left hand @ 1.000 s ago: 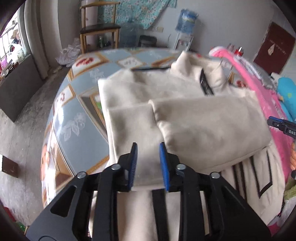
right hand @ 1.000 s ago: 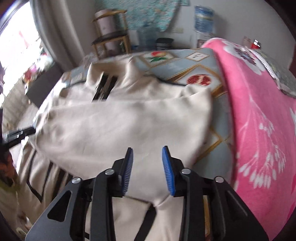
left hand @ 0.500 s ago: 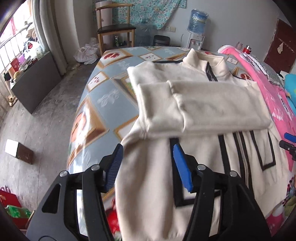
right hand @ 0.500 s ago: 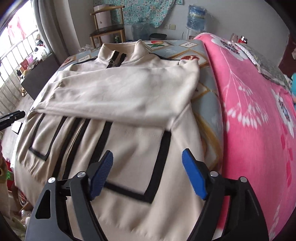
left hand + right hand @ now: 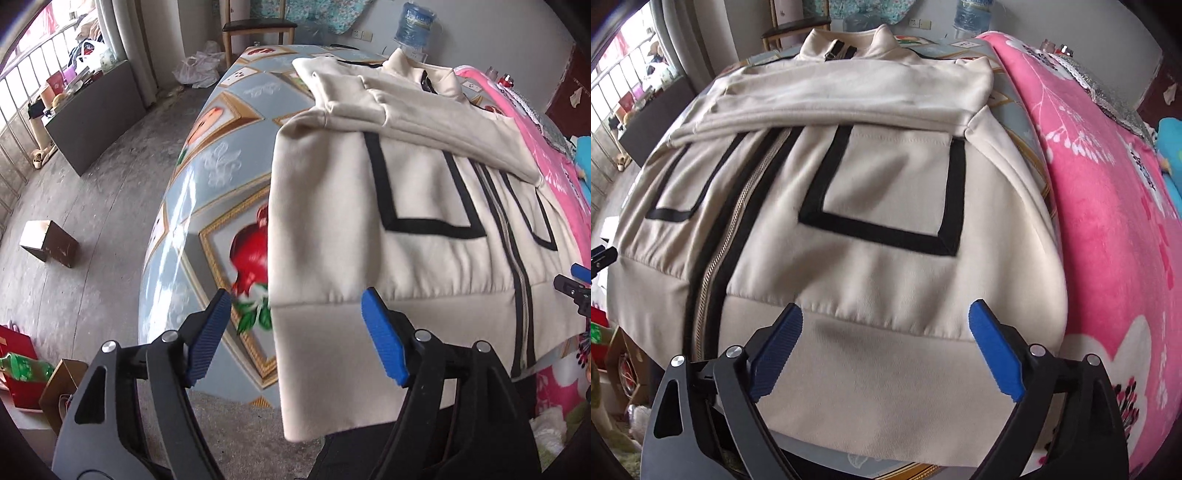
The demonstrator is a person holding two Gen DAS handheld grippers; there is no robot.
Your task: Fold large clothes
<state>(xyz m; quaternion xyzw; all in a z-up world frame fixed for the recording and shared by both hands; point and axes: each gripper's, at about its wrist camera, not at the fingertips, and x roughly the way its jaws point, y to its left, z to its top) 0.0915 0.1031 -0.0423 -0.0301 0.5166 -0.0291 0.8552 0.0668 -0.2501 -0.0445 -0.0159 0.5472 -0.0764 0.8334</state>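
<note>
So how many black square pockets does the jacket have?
2. One black-edged pocket sits on the front panel right of the zipper in the right wrist view, the other pocket left of it. The folded sleeves cover their tops.

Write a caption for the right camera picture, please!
Open right gripper hovers over the hem of a cream jacket with sleeves folded across, beside a pink blanket.

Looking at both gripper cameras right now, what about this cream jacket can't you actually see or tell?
- Jacket hem underside: both views, hidden by its own cloth.
- Chest: both views, covered by the folded sleeves.
- Whether the left gripper or right gripper touches the hem: fisheye angle leaves it unclear.
- Collar: left view, small.
</note>
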